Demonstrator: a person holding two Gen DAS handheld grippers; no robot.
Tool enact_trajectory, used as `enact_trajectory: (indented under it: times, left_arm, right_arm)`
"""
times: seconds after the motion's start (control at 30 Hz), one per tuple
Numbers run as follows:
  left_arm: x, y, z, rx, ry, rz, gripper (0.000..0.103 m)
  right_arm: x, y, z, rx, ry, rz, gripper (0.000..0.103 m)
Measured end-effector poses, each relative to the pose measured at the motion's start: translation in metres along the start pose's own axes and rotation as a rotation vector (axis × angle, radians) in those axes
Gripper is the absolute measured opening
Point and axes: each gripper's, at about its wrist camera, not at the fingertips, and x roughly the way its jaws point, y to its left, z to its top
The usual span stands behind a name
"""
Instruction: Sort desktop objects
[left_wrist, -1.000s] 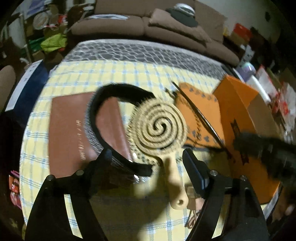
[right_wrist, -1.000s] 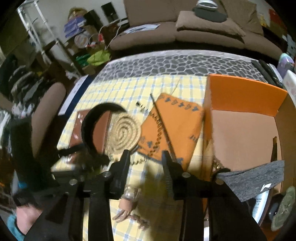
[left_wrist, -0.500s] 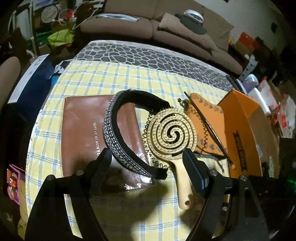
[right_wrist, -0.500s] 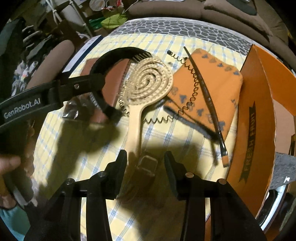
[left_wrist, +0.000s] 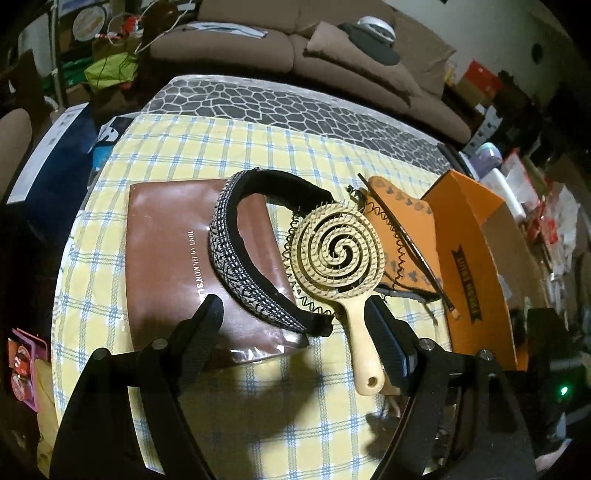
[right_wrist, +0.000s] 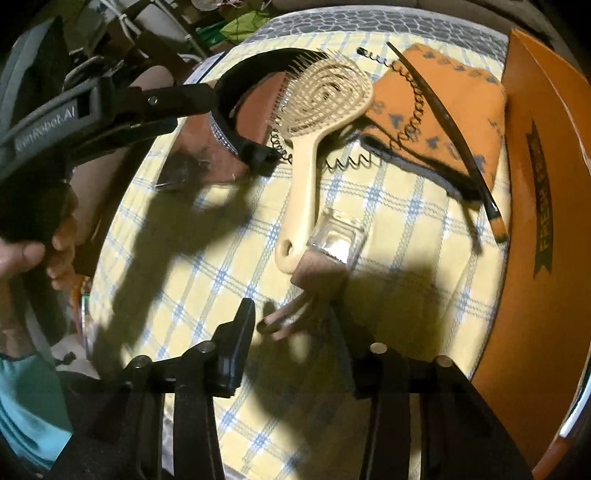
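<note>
The orange cardboard box (left_wrist: 476, 258) stands at the right edge of the yellow checked tablecloth (left_wrist: 177, 155), its printed side wall turned to the other things; from either wrist view its inside is too steeply seen to tell what it holds.

Just left of the box lies an orange patterned cloth (right_wrist: 454, 107), with a thin dark stick (right_wrist: 447, 122) slanting across it and a black wire coil (right_wrist: 410, 122) looping over its near edge. Left of the cloth, farther from the box, the cream spiral hairbrush (left_wrist: 338, 254) lies bristles up, handle pointing to the near edge. A black studded headband (left_wrist: 236, 243) arches beside the brush head, resting partly on a brown leather pouch (left_wrist: 173, 258), the thing farthest from the box.

Beside the brush handle's end, on the box side, sits a small clear-capped bottle (right_wrist: 332, 247) lying tilted, with what may be pinkish clips or tassels (right_wrist: 284, 314) at its base; blur makes them hard to name.

The left gripper (left_wrist: 293, 328) hovers over the headband's end and brush handle, jaws wide apart and empty. The right gripper (right_wrist: 295, 314) points down at the bottle's base, jaws closing, the pinkish pieces between them, not yet pinched.
</note>
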Motion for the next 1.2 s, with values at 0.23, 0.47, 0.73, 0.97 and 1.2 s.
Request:
enact_trajectory:
  times: [0.23,0.47,0.73,0.97,1.2]
  left_arm:
    - [0.003,-0.002,0.000,0.000,0.008,-0.008,0.076]
    - [0.000,0.009,0.004,-0.055,0.001,-0.038,0.076]
    - [-0.002,0.017,0.004,-0.069,0.003,-0.037,0.076]
    - [-0.002,0.015,0.003,-0.063,0.005,-0.038,0.076]
    - [-0.002,0.014,0.002,-0.062,0.005,-0.038,0.076]
  right_arm:
    - [0.003,-0.001,0.010,0.038,-0.049,0.156,0.015]
    - [0.007,-0.015,0.015,0.190,-0.110,0.499,0.015]
    - [-0.001,-0.004,0.019,0.133,-0.056,0.282,0.023]
    - [-0.003,-0.004,0.016,0.116,-0.024,0.168,0.031]
    - [0.015,-0.009,0.015,0.183,-0.058,0.343,0.025]
